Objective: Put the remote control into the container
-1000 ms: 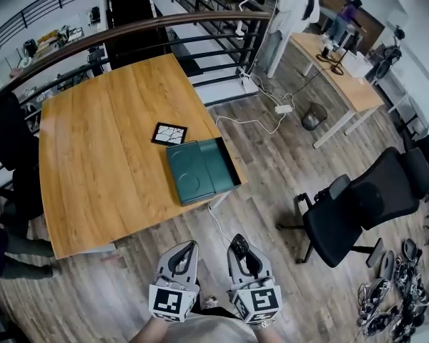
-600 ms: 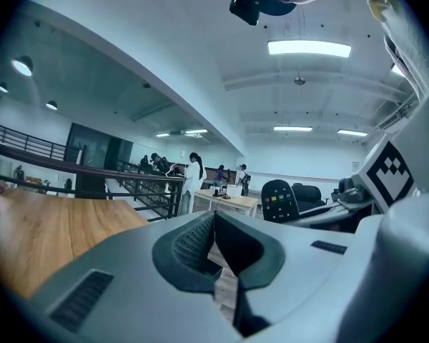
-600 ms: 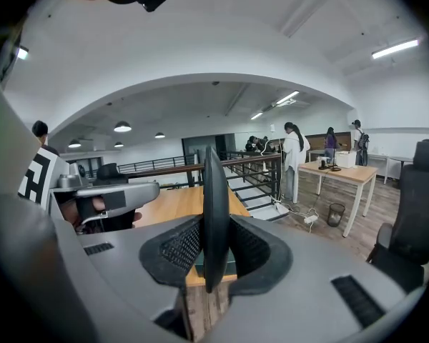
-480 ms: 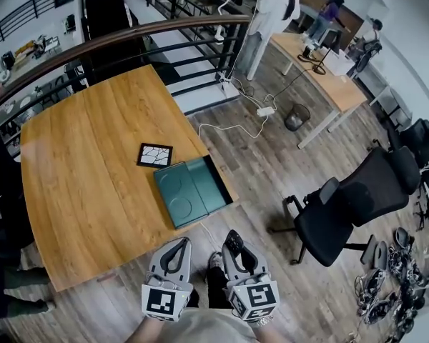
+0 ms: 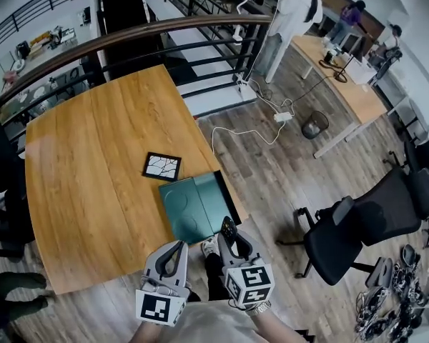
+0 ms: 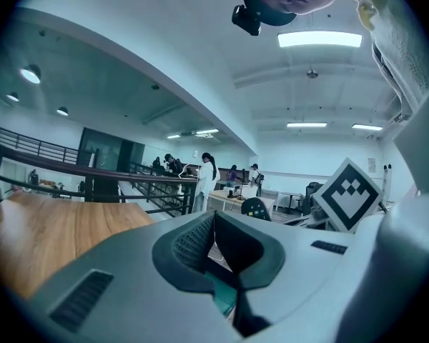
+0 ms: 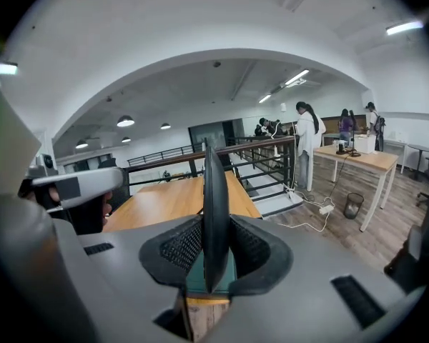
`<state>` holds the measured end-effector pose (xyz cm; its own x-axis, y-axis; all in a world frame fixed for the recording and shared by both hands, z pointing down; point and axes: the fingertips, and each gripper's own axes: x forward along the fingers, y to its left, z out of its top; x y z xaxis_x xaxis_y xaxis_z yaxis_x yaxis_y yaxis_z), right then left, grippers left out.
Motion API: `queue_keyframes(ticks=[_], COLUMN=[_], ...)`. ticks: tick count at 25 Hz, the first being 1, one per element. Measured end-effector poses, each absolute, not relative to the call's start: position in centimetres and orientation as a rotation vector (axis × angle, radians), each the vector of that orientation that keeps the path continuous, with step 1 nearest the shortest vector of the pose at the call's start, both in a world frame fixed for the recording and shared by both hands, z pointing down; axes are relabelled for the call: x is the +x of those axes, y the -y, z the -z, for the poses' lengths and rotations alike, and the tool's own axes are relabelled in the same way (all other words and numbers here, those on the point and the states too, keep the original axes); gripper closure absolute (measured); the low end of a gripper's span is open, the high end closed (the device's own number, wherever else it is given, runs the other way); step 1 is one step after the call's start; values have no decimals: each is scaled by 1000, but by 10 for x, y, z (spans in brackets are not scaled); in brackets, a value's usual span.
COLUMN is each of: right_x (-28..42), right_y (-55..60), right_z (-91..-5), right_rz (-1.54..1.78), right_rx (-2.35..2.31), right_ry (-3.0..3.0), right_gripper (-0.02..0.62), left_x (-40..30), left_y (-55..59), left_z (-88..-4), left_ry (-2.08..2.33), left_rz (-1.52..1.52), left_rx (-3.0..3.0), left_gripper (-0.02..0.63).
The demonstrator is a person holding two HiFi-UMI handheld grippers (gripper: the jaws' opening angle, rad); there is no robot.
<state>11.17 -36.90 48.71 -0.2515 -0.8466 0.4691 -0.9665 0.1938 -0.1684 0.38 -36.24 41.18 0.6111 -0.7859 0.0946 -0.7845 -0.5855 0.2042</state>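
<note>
Looking down on a big wooden desk that fills most of the left half of the head view, with grey plank floor all around the right side. Curved dark railing running behind the far edge. Off to the right and well apart, a black office chair; further back, a second desk with a person in white standing at it.

Sitting at the near right corner of the big desk: the green container, lying open, a paler flat half on the left and a darker, deeper half on the right. Nothing visible inside. Just beyond it, a small black-framed tile with a crack pattern, near the container but not touching.

Down at the bottom, both grippers held side by side, marker cubes toward the camera. Left tongs closed tip to tip with nothing between them; same story in the left gripper view, pads meeting, a sliver of green showing through lower down.

Right tongs clamped on the remote control. Black, thin, seen edge-on and standing upright between the pads in the right gripper view. Held in the air right at the container's near right corner, not in it yet.
</note>
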Motion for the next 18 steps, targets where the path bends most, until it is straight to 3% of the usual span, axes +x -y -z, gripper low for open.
queue_keyframes(ticks=[10,18], right_x=[161,161], right_y=[493,530], right_z=[-587,-690], right_rz=[-836,-1019], right_rx=[1456,1174], right_ry=[2098,1930], right_gripper=[477,477], left_x=[49,61], left_y=[473,512], left_z=[-436,-457], left_ry=[1460,1598], left_rz=[-143,-203], left_rx=[2508,2373], left_gripper=[592,592])
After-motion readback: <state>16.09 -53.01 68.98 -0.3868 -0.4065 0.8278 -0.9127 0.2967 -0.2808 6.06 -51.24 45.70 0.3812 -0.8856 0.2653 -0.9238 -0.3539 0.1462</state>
